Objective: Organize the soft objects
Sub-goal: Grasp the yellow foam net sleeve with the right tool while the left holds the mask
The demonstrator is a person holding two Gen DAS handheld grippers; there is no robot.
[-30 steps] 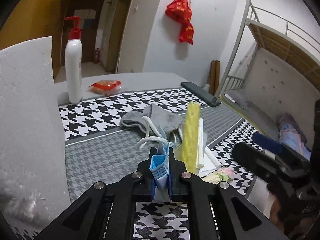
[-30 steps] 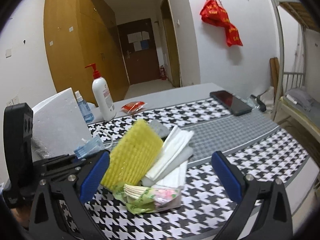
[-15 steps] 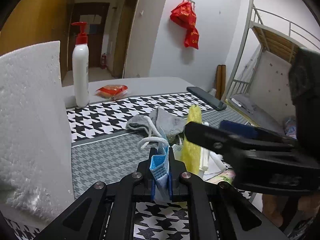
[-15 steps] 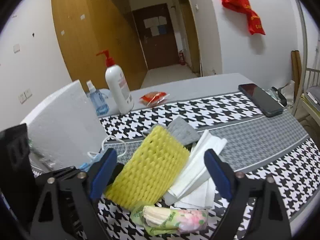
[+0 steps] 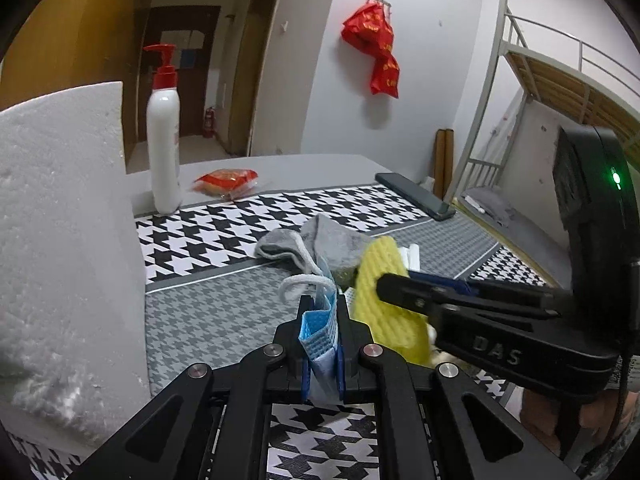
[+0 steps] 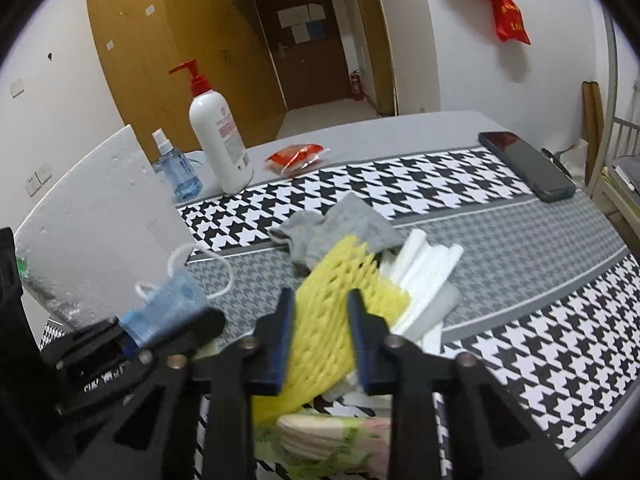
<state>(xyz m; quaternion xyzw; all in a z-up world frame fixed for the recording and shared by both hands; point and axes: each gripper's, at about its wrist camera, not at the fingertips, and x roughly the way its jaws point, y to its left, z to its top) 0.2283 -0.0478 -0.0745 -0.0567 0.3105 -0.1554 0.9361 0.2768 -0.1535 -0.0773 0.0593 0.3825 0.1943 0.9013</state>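
We hold 2 tongs over a table (image 6: 520,240) covered with a black, white and grey houndstooth cloth. Our left gripper (image 5: 320,320) is pressed tight on a folded blue face mask (image 5: 318,332), whose white ear loop (image 5: 298,286) curls out ahead of the tips; in the right wrist view the same mask (image 6: 168,312) sticks up from that gripper at the lower left.

Our right gripper (image 6: 320,320) has just been closing, and its 2 blue pads now sit against either side of a yellow foam net sleeve (image 6: 336,304), pinching it. The sleeve stands tilted, its lower end reaching down between the fingers. In the left wrist view the right gripper (image 5: 384,284) comes in from the right and meets the yellow sleeve (image 5: 380,304) just beside the mask.

Behind the sleeve lies a grey sock (image 6: 340,228), touching it. To its right rests a stack of white foam sheets (image 6: 428,276), and below it a pack of tissues (image 6: 332,436) with a green and pink wrapper.

At the left stands a white foam block (image 6: 100,216). Farther back are a white pump bottle (image 6: 218,140) with a red top, a blue spray bottle (image 6: 178,168), a red snack packet (image 6: 296,156) and a dark phone (image 6: 524,164).
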